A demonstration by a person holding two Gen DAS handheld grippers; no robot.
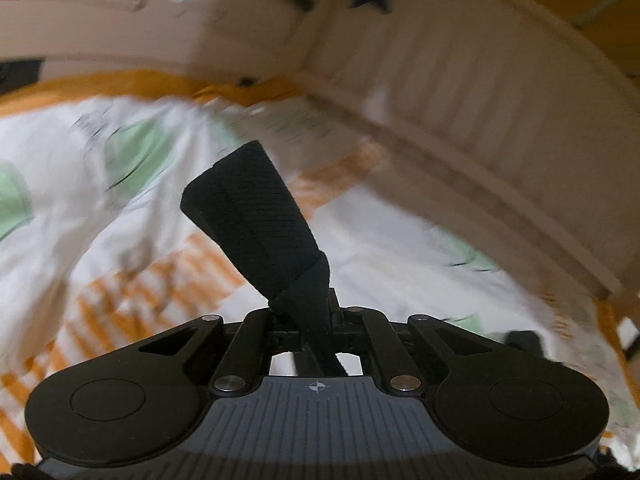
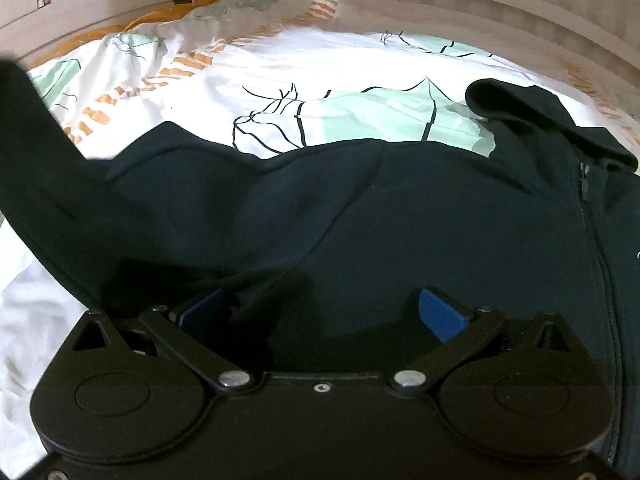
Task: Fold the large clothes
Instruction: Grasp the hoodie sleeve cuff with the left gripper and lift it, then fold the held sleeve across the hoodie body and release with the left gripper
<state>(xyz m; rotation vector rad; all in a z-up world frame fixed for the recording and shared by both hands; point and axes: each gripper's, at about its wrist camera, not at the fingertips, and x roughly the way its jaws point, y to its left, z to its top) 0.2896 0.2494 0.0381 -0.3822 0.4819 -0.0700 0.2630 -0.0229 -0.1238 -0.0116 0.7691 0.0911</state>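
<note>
A dark zip-up jacket (image 2: pixel 400 220) lies spread on the bed in the right wrist view, its zipper (image 2: pixel 592 240) at the right and its collar (image 2: pixel 532 116) at the far right. One sleeve (image 2: pixel 36 152) rises up and off to the left. My right gripper (image 2: pixel 320 312) is open, its blue pads (image 2: pixel 440 314) spread wide, low over the jacket's near edge. In the blurred left wrist view my left gripper (image 1: pixel 308 312) is shut on the sleeve's ribbed cuff (image 1: pixel 248 216), which sticks up above the bed.
The bed has a white duvet (image 2: pixel 320 64) with green leaf and orange stripe prints. A pale wooden slatted bed frame (image 1: pixel 460 92) curves around the far side. An orange sheet (image 2: pixel 152 16) shows at the back edge.
</note>
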